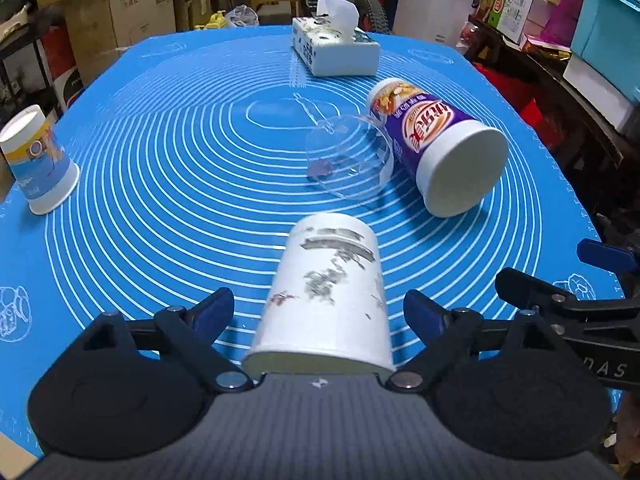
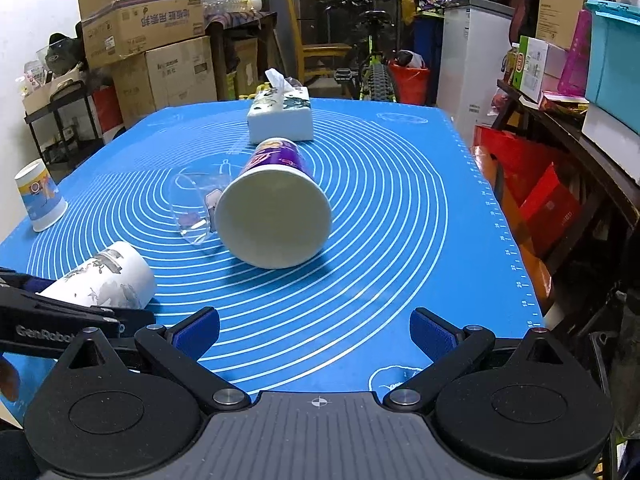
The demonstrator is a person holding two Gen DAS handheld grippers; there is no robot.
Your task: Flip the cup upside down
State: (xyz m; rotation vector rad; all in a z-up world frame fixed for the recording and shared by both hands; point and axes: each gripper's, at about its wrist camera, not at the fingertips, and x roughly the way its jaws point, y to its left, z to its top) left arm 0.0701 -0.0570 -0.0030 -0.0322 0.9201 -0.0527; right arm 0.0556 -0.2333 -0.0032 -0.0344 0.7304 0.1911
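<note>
A white paper cup with grey ink print point(image 1: 328, 292) lies on its side on the blue mat point(image 1: 168, 184), mouth toward the camera, between the open fingers of my left gripper point(image 1: 319, 308); the fingers do not touch it. It also shows in the right wrist view point(image 2: 108, 280) at lower left. A purple cup point(image 1: 436, 152) lies on its side beyond it, next to a clear plastic cup point(image 1: 348, 160), also on its side. A blue-and-white paper cup point(image 1: 38, 160) stands upside down at the far left. My right gripper point(image 2: 315, 332) is open and empty above the mat's near edge.
A tissue box point(image 1: 334, 46) sits at the far side of the mat. Cardboard boxes point(image 2: 160, 40), a bicycle point(image 2: 372, 64) and shelves with bins point(image 2: 600, 80) surround the table. The table's right edge point(image 2: 504, 216) drops off beside red bags.
</note>
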